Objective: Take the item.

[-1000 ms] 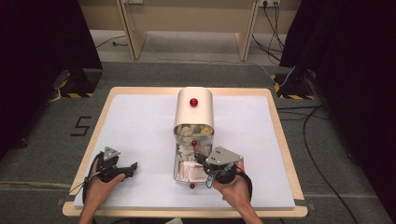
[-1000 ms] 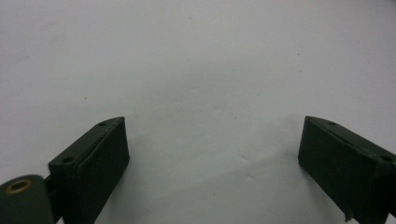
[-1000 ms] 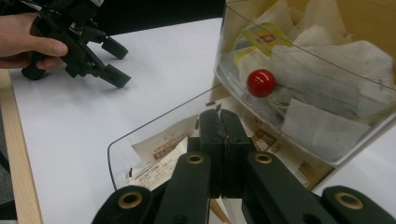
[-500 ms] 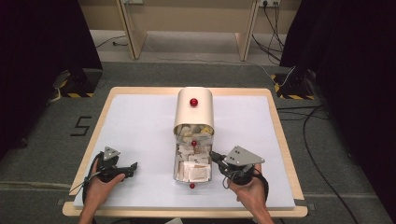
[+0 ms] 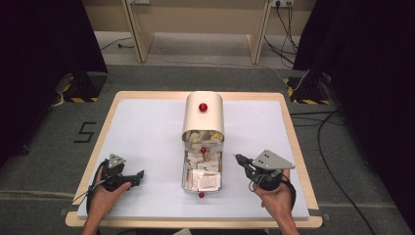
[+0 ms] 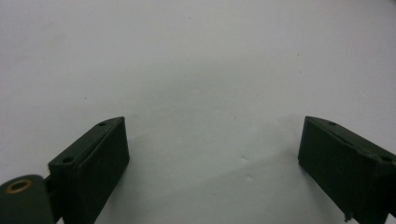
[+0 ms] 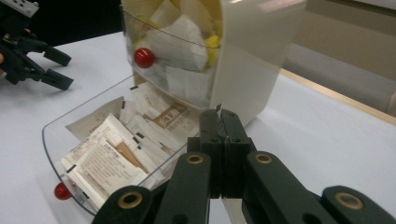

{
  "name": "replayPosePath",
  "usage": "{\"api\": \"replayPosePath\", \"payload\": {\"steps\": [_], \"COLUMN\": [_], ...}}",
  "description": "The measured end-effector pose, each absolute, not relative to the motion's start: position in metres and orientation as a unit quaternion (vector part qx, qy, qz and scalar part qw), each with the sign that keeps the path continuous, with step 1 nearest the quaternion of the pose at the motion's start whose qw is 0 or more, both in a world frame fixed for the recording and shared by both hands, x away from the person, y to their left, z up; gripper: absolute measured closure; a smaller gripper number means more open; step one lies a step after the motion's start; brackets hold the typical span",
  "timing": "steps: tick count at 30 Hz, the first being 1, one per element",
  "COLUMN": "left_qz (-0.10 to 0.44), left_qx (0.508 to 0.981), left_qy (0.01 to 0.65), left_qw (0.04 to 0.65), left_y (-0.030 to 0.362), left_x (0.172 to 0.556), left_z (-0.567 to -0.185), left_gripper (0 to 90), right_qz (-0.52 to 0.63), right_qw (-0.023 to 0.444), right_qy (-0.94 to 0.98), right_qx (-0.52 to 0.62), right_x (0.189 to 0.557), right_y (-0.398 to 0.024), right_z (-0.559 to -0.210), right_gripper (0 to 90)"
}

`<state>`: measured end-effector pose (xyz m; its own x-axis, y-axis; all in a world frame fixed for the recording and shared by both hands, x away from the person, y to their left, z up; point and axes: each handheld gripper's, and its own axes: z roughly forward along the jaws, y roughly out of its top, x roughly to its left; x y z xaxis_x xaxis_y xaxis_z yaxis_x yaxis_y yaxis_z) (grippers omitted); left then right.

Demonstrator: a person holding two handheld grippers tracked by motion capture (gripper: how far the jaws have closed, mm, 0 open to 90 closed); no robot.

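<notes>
Holding our right gripper [image 5: 238, 157] closed and empty beside the drawer [image 5: 186, 182] at mid-table, we keep the left gripper [image 5: 141, 174] open over bare table [image 5: 147, 122]; three red knobs.

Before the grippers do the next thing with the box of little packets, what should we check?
1. Clear drawer pulled out of the cream box: ok.
2. Packets lying inside the drawer, none on the table: ok.
3. Right hand-held gripper shut and holding nothing: ok.
4. Left hand-held gripper open, nothing between its jaws: ok.
5. Both grippers apart from the drawer: ok.
6. Upper drawer's red knob free to grab: ok.
</notes>
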<state>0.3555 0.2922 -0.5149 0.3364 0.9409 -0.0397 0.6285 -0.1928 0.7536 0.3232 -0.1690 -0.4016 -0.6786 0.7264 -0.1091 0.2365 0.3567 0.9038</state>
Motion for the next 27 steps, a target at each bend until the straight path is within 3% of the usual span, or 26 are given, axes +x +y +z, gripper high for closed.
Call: {"api": "replayPosePath", "payload": {"steps": [27], "left_qz": [0.224], "left_qx": [0.740], "left_qy": [0.530], "left_qw": [0.348], "left_y": [0.292], "left_x": [0.355], "left_z": [-0.515], "left_gripper": [8.0], "right_qz": [0.452], "right_qw": [0.275], "right_qy": [0.756], "right_qx": [0.384], "right_x": [0.351], "right_y": [-0.220], "right_z": [-0.422], "right_gripper": [90.0]}}
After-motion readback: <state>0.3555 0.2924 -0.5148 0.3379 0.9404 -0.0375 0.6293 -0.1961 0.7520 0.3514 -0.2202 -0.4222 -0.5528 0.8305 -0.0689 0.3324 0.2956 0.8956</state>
